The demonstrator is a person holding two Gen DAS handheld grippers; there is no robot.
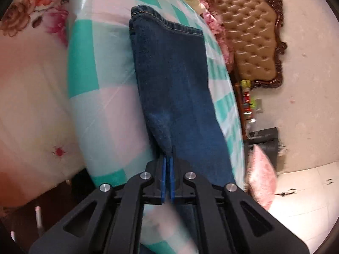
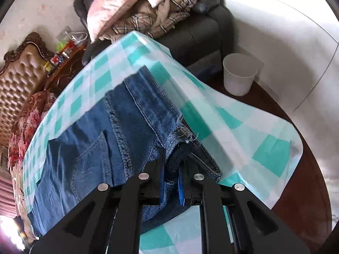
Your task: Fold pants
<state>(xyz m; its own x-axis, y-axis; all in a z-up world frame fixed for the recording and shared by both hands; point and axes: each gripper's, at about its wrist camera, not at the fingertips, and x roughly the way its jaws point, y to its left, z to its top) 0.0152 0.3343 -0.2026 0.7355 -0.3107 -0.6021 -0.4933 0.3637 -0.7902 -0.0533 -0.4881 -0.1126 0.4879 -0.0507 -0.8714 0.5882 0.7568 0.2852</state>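
Note:
Dark blue jeans point(image 1: 175, 74) lie stretched along a teal and white checked cloth point(image 1: 84, 63), with the hem end far from the left wrist camera. My left gripper point(image 1: 168, 158) is shut, its blue pads pinching a raised fold of the denim at the near end. In the right wrist view the waistband end of the jeans point(image 2: 84, 137) shows, with seams and a back pocket. My right gripper point(image 2: 171, 169) is shut on a bunched corner of the waistband by a belt loop, lifted slightly off the checked cloth point(image 2: 233, 127).
A tufted brown headboard point(image 1: 250, 31) and floral bedding point(image 1: 31, 21) flank the surface. A dark sofa point(image 2: 201, 33) piled with pink pillows point(image 2: 110, 4) and plaid blankets stands beyond the cloth. A white bucket point(image 2: 239, 76) sits on the floor beside it. A cluttered nightstand point(image 1: 247, 101) stands near the headboard.

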